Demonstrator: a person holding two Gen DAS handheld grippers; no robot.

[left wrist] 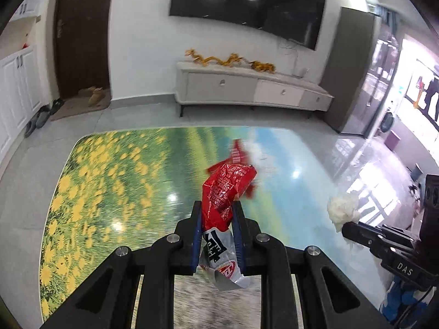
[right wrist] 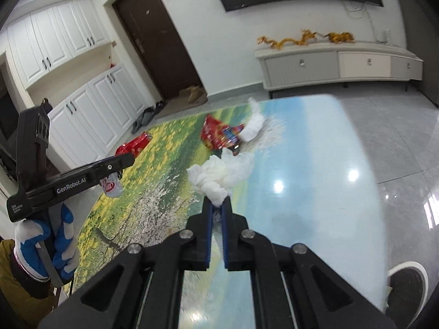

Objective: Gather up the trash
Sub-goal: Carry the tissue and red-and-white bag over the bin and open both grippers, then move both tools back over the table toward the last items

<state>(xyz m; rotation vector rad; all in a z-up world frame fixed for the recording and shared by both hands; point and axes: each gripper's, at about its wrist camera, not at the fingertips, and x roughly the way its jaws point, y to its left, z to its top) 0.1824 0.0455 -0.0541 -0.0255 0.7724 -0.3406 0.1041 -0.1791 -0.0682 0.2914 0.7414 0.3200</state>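
My left gripper (left wrist: 218, 205) is shut on a red and silver snack bag (left wrist: 225, 192) and holds it above the table; the same bag (right wrist: 133, 146) shows in the right wrist view, sticking out past the left gripper's fingers (right wrist: 120, 161). My right gripper (right wrist: 218, 203) is shut on a crumpled white tissue (right wrist: 222, 172), also seen in the left wrist view (left wrist: 343, 209). A second red snack wrapper (right wrist: 219, 135) and another white tissue (right wrist: 255, 124) lie on the table further back. The wrapper (left wrist: 238, 153) shows behind the held bag.
The table (right wrist: 315, 192) has a glossy landscape print with yellow flowers. Beyond it stand a low TV cabinet (left wrist: 247, 87), a wall TV (left wrist: 247, 5), a brown door (right wrist: 156, 35) and white cupboards (right wrist: 82, 96). A shoe (right wrist: 406, 288) is at the lower right.
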